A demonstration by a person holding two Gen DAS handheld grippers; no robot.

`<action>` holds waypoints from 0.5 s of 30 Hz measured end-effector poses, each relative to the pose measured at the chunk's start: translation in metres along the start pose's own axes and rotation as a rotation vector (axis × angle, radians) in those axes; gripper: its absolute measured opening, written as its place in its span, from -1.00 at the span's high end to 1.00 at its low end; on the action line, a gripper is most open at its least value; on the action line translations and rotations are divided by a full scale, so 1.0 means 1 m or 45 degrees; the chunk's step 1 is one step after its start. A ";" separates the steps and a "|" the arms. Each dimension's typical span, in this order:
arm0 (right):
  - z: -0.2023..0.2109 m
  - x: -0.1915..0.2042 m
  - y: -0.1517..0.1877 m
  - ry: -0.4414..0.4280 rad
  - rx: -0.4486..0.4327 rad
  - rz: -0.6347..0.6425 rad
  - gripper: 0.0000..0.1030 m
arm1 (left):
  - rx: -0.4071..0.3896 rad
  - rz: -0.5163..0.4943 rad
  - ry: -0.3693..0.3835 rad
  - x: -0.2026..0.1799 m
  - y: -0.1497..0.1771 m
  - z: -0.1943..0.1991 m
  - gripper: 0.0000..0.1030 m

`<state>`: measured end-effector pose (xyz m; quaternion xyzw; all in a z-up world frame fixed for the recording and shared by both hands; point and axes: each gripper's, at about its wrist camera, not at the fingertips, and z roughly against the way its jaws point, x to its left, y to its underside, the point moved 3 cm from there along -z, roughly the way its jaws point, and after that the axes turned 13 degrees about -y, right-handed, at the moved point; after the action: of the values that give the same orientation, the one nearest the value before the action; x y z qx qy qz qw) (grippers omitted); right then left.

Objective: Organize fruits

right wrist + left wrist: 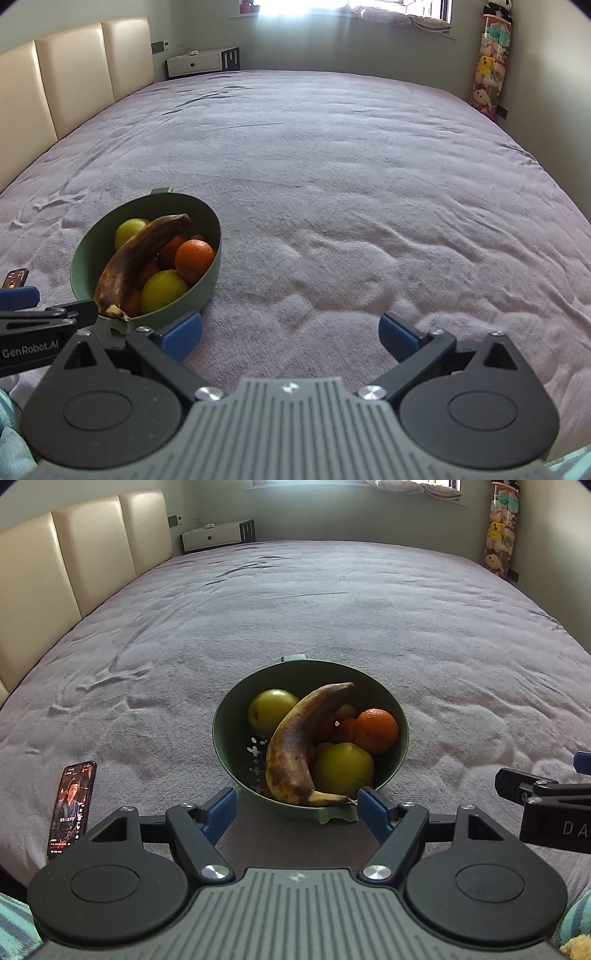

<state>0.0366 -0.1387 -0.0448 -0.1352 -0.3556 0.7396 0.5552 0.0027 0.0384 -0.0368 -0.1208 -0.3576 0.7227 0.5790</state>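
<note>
A green bowl (221, 734) (207, 273) rests on a grey-purple bed cover. Inside lie a brown, overripe banana (291, 746) (125, 262), two yellow-green apples (269, 709) (343, 768) (162, 290), an orange (376, 729) (194, 258) and smaller orange fruits beneath. My left gripper (297, 808) stands open just short of the bowl's near rim, nothing between its blue pads. My right gripper (291, 332) is open over bare cover, to the right of the bowl. The right gripper's body (546, 808) shows at the right edge of the left wrist view.
A lit phone (72, 805) lies on the cover left of the bowl. A cream padded headboard (66, 561) runs along the left. A white bedside unit (218, 535) and a hanging column of plush toys (500, 531) stand at the far end.
</note>
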 end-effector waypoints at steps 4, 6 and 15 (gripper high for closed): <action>0.000 -0.003 0.000 0.002 -0.001 -0.016 -0.92 | -0.002 0.006 -0.001 0.000 -0.001 0.000 -0.70; 0.001 -0.004 0.000 0.002 -0.003 -0.020 -0.92 | -0.006 0.003 -0.002 0.000 -0.002 0.001 -0.70; 0.001 -0.005 0.000 -0.017 -0.008 -0.023 -0.92 | -0.029 0.010 0.005 0.001 -0.008 0.005 -0.70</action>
<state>0.0374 -0.1434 -0.0451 -0.1288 -0.3629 0.7343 0.5590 0.0049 0.0383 -0.0279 -0.1303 -0.3642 0.7206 0.5755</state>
